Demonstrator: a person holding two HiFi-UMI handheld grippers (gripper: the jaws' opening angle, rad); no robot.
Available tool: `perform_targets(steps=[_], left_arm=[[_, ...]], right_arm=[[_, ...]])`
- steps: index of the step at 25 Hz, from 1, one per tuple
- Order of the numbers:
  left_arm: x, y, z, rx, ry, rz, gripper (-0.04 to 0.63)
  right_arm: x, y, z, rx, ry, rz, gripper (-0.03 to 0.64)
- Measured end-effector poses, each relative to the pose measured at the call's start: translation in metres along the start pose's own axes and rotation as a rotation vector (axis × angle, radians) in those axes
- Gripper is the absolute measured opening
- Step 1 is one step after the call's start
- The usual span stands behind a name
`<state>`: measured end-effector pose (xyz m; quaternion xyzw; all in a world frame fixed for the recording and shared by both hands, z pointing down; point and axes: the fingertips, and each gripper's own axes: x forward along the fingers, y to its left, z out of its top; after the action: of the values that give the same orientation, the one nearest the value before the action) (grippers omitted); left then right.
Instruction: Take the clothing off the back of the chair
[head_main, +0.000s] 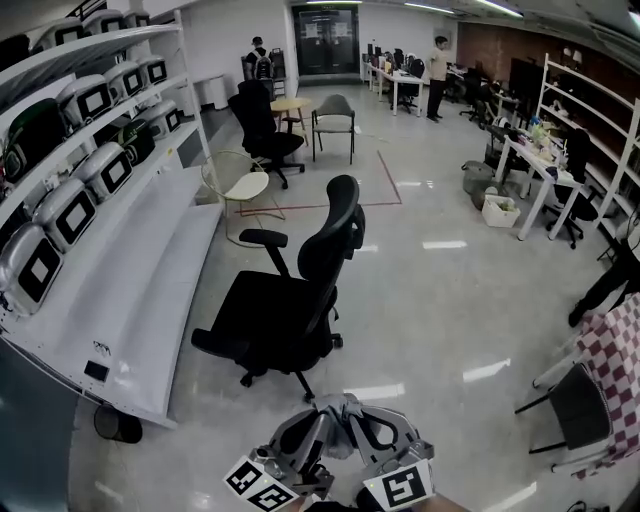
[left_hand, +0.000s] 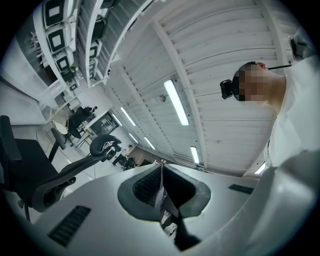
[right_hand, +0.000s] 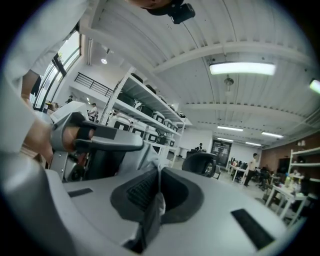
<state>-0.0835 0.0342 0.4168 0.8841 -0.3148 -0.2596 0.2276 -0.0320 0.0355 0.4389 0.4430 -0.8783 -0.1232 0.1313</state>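
Nearest, at the bottom edge of the head view: my left gripper (head_main: 322, 412) and right gripper (head_main: 358, 410), side by side with tips close together, and a small bunch of pale clothing (head_main: 338, 404) between the tips. The clothing is down here in front of me, well apart from the chair.

Head view only: the whole black office chair (head_main: 300, 290) on the glossy floor (head_main: 440, 300), its backrest (head_main: 335, 235) showing plain black. It stands just beside the front edge of the long white shelf rack (head_main: 150, 260) that carries screened devices (head_main: 70, 210).

Gripper views only: the pinch itself. In the left gripper view the left gripper (left_hand: 160, 167) has its jaws closed on a thin pale strip of the clothing (left_hand: 160, 189). In the right gripper view the right gripper (right_hand: 159, 172) is likewise clamped on a strip (right_hand: 158, 201). That view also shows my other hand (right_hand: 37, 137) at left; the chair's headrest (right_hand: 200, 162) lies beyond.

Surroundings: a second black chair (head_main: 262, 125), a grey chair (head_main: 333, 120) and a round table (head_main: 245, 185) farther off; a checked cloth (head_main: 620, 370) at the right edge. Nothing stands between me and the chair.
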Motion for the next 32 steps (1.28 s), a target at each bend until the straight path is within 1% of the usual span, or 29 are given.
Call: perform_targets(steps=[3, 4, 6, 7, 9, 12, 16, 20, 25, 32], left_arm=[[-0.011, -0.001, 0.002, 0.015, 0.005, -0.016, 0.018], [-0.013, -0.001, 0.002, 0.0, -0.005, -0.026, 0.018], [-0.016, 0.002, 0.003, -0.068, -0.043, -0.041, 0.018], [-0.018, 0.004, 0.002, -0.083, -0.055, -0.039, 0.018], [-0.02, 0.005, 0.0, -0.062, -0.059, -0.02, 0.018], [-0.024, 0.011, 0.001, -0.041, -0.071, 0.023, 0.018], [-0.019, 0.011, -0.002, 0.017, -0.073, 0.059, 0.018], [-0.011, 0.013, -0.02, 0.025, -0.056, 0.088, 0.018], [-0.006, 0.011, -0.03, 0.027, -0.034, 0.105, 0.018], [0.0, 0.001, -0.027, 0.076, -0.032, 0.111, 0.018]], right_arm=[[0.002, 0.014, 0.001, -0.034, 0.032, -0.032, 0.02], [0.003, 0.018, 0.002, -0.069, 0.038, -0.044, 0.02], [0.006, 0.024, 0.004, -0.161, 0.043, -0.057, 0.02], [0.007, 0.027, 0.004, -0.196, 0.045, -0.054, 0.02], [0.007, 0.03, 0.002, -0.226, 0.049, -0.037, 0.02], [0.007, 0.029, 0.0, -0.229, 0.053, -0.019, 0.02], [0.004, 0.021, -0.004, -0.247, 0.043, -0.008, 0.02], [-0.001, 0.01, -0.018, -0.259, 0.054, -0.002, 0.02], [-0.007, 0.001, -0.023, -0.238, 0.053, -0.003, 0.02], [-0.012, -0.004, -0.019, -0.225, 0.03, 0.005, 0.02]])
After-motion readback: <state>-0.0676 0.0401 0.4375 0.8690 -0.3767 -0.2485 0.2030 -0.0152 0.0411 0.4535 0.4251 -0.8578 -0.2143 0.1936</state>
